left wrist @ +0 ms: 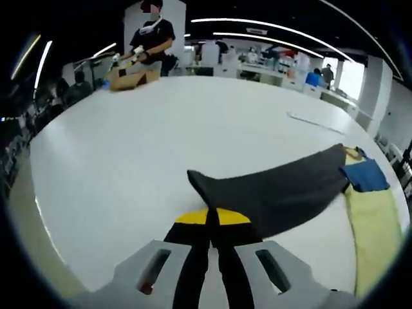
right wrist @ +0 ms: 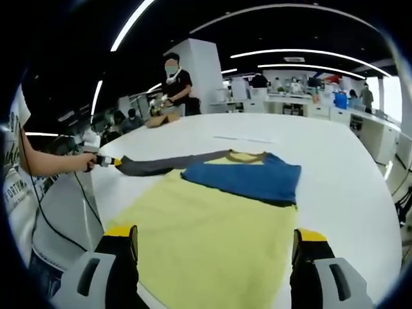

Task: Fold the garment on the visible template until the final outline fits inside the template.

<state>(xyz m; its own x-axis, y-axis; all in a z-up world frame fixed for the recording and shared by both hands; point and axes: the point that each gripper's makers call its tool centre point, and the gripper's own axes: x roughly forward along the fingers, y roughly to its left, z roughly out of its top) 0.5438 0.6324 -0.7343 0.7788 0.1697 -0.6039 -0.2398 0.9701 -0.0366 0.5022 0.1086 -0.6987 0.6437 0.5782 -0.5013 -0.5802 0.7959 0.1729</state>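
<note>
White table (right wrist: 360, 174) first, wide and round-edged, and spread across it is the garment (right wrist: 212, 225), a T-shirt with a pale yellow body, lying flat with its hem toward the right tongs (right wrist: 215, 248) and its collar away from them. The blue sleeve (right wrist: 248, 177) is already folded in across the chest. The dark grey sleeve (left wrist: 277, 190) runs out long and narrow toward the left side, and that is the line to watch: its long axis points straight from the shirt's shoulder to the left tongs (left wrist: 212, 222).

In the left gripper view those left tongs are pinched together with the sleeve's cuff end right at their yellow tips, so they look to be gripping it, sleeve stretched taut just above the table. In the right gripper view a hand (right wrist: 87, 161) holds that tool at the sleeve's far tip. The right tongs stand wide apart, holding nothing, hovering at the hem.

My read: the left side is nearer and already has the cloth, so the coming move is to carry that grey sleeve in over the yellow body. I can make out no template outline. No containers on the table; a person (right wrist: 177, 84) works at the far edge over brown material (left wrist: 132, 78).
</note>
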